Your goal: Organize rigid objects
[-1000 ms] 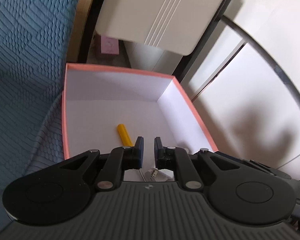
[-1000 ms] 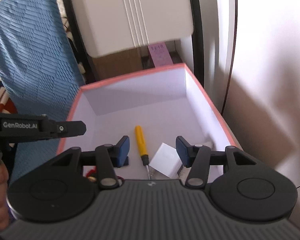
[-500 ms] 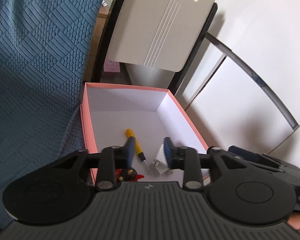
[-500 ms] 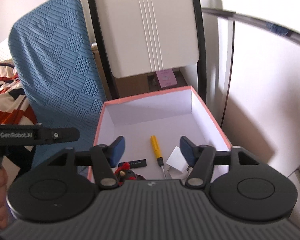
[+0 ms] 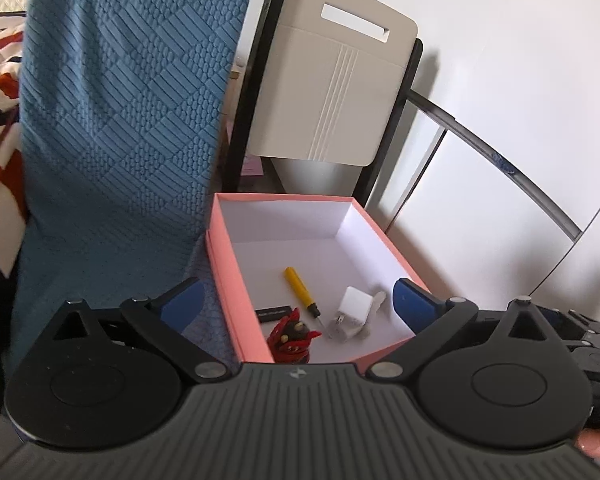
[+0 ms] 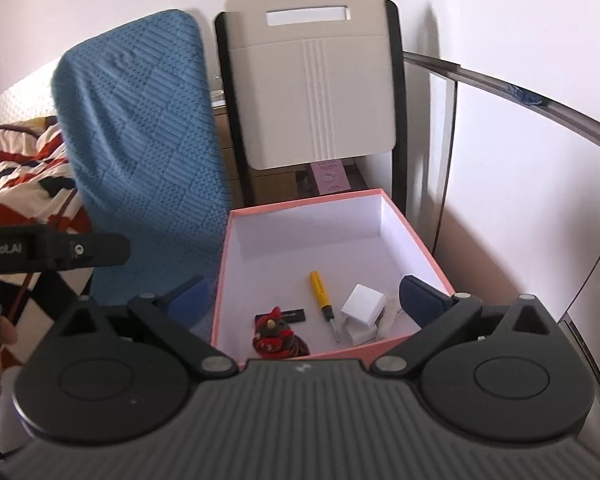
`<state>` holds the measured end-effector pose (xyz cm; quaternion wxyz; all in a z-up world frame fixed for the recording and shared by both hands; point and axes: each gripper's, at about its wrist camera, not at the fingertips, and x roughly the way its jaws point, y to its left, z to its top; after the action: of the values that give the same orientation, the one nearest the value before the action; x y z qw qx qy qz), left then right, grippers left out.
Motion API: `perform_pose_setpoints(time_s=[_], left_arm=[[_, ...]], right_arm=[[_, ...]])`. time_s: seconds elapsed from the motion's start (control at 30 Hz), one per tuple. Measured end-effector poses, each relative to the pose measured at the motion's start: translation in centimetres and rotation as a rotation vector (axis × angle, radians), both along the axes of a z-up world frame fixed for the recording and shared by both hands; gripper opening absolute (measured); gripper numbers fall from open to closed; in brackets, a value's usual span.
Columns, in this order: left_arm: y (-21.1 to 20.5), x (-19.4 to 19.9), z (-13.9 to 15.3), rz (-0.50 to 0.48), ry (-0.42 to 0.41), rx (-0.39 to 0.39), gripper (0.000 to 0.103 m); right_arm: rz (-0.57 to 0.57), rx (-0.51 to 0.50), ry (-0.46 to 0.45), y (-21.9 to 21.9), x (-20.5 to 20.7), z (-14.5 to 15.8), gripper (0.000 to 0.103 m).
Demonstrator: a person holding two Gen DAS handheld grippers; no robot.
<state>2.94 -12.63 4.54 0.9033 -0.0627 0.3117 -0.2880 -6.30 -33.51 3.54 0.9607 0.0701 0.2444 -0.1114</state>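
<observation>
Home bedroom, striped bedding (image 6: 16, 160) showing at the left edge, blue knitted throw (image 5: 124, 120) draping a seat, cream chair back (image 6: 312, 76) standing against white walls

The red toy (image 5: 294, 334) (lower part) sits hidden behind the tool body.

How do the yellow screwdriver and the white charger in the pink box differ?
The screwdriver is long, thin and yellow; the charger is a blocky white cube. The screwdriver lies alone on the floor of the box; the charger leans against other white pieces. Both lie near the box's front, untouched.
</observation>
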Motion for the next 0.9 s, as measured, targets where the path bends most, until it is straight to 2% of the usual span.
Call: perform_pose_setpoints(time_s=[0.3, 0.43, 0.9], left_arm=[[3.0, -1.8, -0.6, 0.073, 0.004, 0.008, 0.103], [3.7, -2.3, -0.7, 0.071, 0.017, -0.003, 0.103], [2.6, -2.7, -1.3, 0.032, 0.019, 0.039, 0.103]], right_arm=[[-0.013, -0.007, 0.013, 2.0, -1.1, -0.4, 0.103], [-0.011, -0.018, 0.014, 2.5, -1.7, -0.5, 0.103], [-0.019, -0.018, 0.048, 2.8, -1.9, -1.1, 0.103]])
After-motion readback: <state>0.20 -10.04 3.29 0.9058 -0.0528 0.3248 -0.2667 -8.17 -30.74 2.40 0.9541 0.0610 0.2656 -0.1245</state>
